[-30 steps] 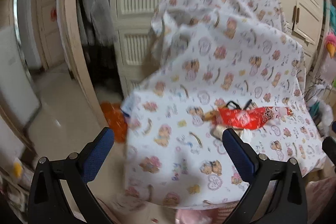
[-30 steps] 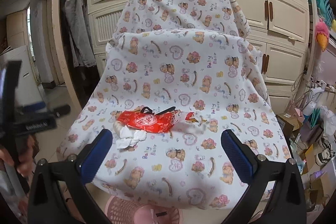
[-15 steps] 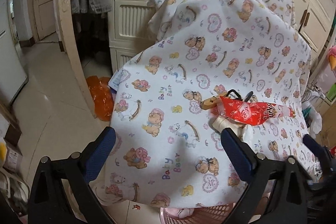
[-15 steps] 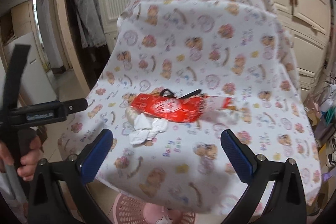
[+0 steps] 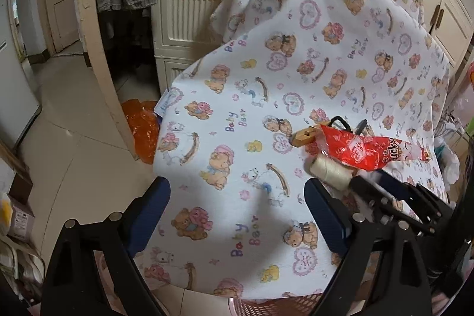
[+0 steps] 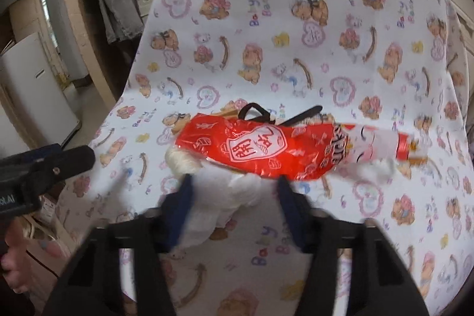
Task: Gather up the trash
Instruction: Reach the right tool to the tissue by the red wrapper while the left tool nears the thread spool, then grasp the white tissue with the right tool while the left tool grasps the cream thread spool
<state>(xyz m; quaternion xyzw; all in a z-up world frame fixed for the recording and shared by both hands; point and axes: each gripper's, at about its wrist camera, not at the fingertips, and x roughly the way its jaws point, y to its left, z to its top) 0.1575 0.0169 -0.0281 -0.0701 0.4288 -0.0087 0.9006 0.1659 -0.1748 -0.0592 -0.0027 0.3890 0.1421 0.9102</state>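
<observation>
Right gripper (image 6: 234, 191) jaws just closing, crumpled white tissue (image 6: 225, 197) between them, just below the red wrapper (image 6: 260, 150); contact unclear from blur. Left gripper (image 5: 237, 203) spread, empty, left of the pile.

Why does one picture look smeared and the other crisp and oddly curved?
Right wrist view: motion blur smears the right tool, white tissue and red wrapper. Left wrist view: sharp, but the fisheye bends the door frame; a soft shadow falls on the printed cloth.
</observation>
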